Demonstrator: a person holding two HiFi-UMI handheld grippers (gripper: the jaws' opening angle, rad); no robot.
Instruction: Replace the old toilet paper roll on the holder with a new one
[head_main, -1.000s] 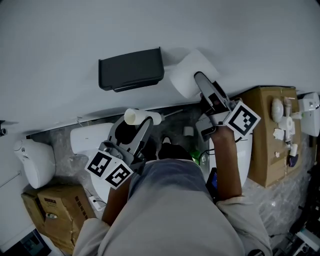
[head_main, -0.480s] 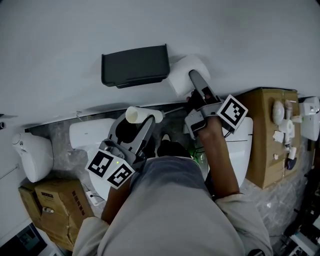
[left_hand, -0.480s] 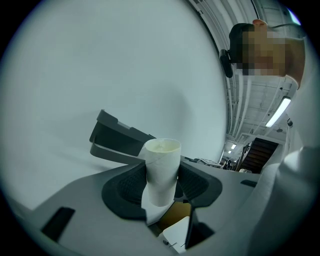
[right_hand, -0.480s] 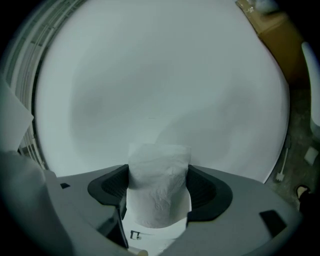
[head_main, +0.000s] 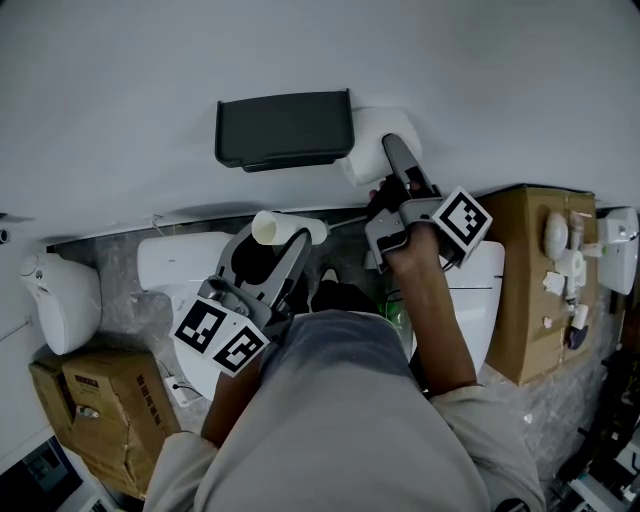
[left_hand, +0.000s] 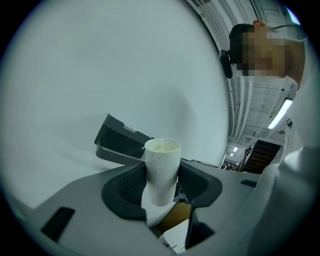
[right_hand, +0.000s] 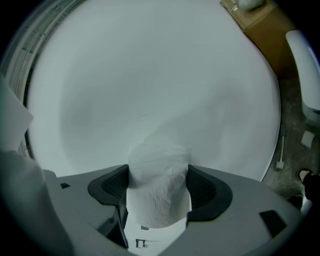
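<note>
White wall (head_main: 120, 70) with a dark holder (head_main: 283, 130) mounted on it, seen from above. The left tool (head_main: 288, 245) has its jaws closed on the empty cardboard tube (head_main: 285, 229). It holds the tube below the holder and apart from it, over the toilet (head_main: 170, 265). The right tool (head_main: 398, 165) has its jaws clamped on the new roll (head_main: 375, 140), which sits just beside the holder's right end; whether they touch cannot be told. A cardboard box (head_main: 530, 280) stands at far right.
</note>
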